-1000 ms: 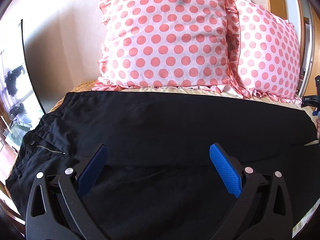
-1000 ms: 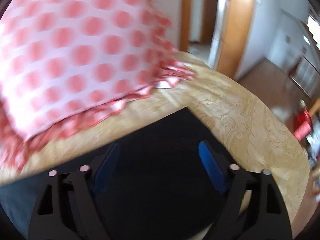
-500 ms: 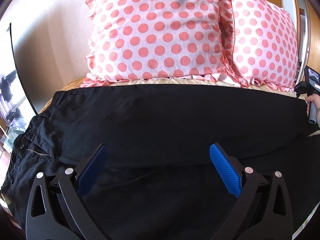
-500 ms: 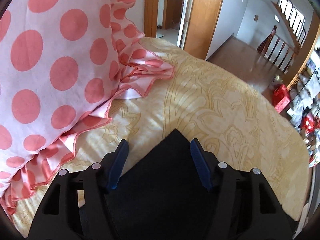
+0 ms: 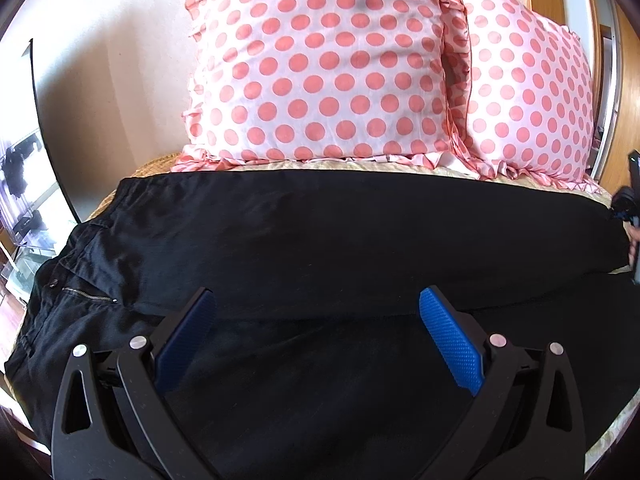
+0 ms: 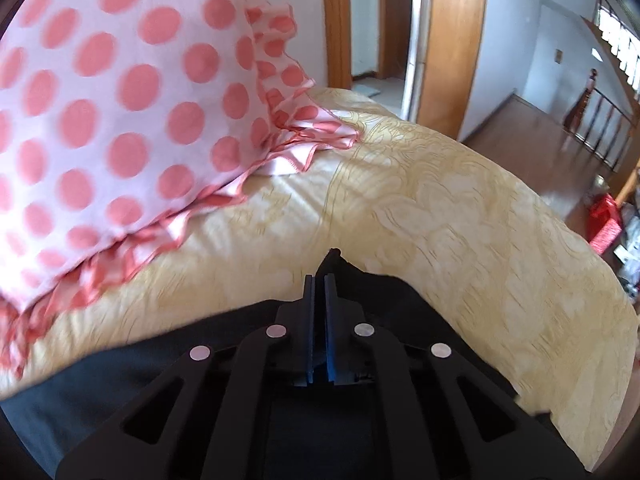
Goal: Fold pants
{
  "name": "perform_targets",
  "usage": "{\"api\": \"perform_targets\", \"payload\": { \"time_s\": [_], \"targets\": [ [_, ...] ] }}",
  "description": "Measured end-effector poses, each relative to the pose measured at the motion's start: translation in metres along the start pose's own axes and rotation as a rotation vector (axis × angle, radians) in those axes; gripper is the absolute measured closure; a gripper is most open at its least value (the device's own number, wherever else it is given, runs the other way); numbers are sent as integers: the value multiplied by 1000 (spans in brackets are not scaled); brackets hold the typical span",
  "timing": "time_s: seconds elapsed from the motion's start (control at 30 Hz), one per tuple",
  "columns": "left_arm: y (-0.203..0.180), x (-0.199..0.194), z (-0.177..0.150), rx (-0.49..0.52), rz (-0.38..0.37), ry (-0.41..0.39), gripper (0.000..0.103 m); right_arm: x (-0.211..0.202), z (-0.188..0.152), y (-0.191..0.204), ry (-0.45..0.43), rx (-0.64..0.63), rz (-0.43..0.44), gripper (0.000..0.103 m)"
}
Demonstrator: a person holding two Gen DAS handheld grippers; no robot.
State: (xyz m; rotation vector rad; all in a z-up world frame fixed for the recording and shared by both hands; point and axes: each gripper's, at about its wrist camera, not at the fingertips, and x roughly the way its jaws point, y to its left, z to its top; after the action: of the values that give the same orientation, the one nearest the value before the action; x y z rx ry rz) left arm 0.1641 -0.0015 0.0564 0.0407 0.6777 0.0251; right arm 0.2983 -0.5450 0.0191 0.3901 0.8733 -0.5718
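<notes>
Black pants [image 5: 320, 232] lie spread across the bed, waistband and zipper [image 5: 86, 294] at the left, both legs running to the right. My left gripper [image 5: 316, 320] is open and empty, hovering over the near leg around mid-length. My right gripper [image 6: 319, 284] is shut on the far leg's cuff corner [image 6: 332, 258], pinching it over the bedspread. The right gripper also shows in the left wrist view [image 5: 628, 208] at the far right edge, at the end of the far leg.
Two pink polka-dot pillows [image 5: 320, 64] [image 5: 532, 100] stand against the wall just behind the pants. The yellow patterned bedspread [image 6: 440, 200] extends right to the bed's edge. Beyond it are a wooden door frame [image 6: 452, 40] and floor.
My right gripper has closed from wide open onto the cuff corner of the far leg. The left gripper has stayed open above the pants, its view shifting slightly.
</notes>
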Motion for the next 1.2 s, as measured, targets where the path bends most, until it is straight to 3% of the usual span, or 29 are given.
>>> {"api": "perform_targets", "payload": {
  "time_s": [0.2, 0.33, 0.5, 0.53, 0.6, 0.63, 0.67, 0.83, 1.03, 1.2],
  "targets": [
    [7, -16, -5, -18, -7, -14, 2, -70, -54, -39, -55, 4, 148, 99],
    [8, -24, -10, -20, -13, -22, 2, -103, -98, -67, -45, 37, 204, 100],
    [5, -26, -14, -14, -18, -10, 2, -102, -98, -88, -23, 110, 239, 99],
    [5, -27, -15, -15, -21, -8, 2, -98, -93, -92, -4, 153, 271, 96],
    [4, -31, -17, -16, -26, -13, 2, -93, -90, -96, 26, 205, 308, 70],
    [4, -33, -18, -13, -21, -20, 2, -88, -87, -98, 33, 244, 339, 47],
    [4, -35, -18, -10, -14, -25, 2, -83, -84, -98, 42, 269, 355, 42],
    [7, -35, -18, -5, 4, -20, 2, -62, -69, -90, 48, 281, 344, 54],
    [10, -29, -21, -12, 7, -1, 2, -39, -58, -80, 72, 252, 295, 58],
    [7, -25, -23, -6, 12, 8, 2, -41, -63, -74, 85, 199, 305, 75]
  ]
}}
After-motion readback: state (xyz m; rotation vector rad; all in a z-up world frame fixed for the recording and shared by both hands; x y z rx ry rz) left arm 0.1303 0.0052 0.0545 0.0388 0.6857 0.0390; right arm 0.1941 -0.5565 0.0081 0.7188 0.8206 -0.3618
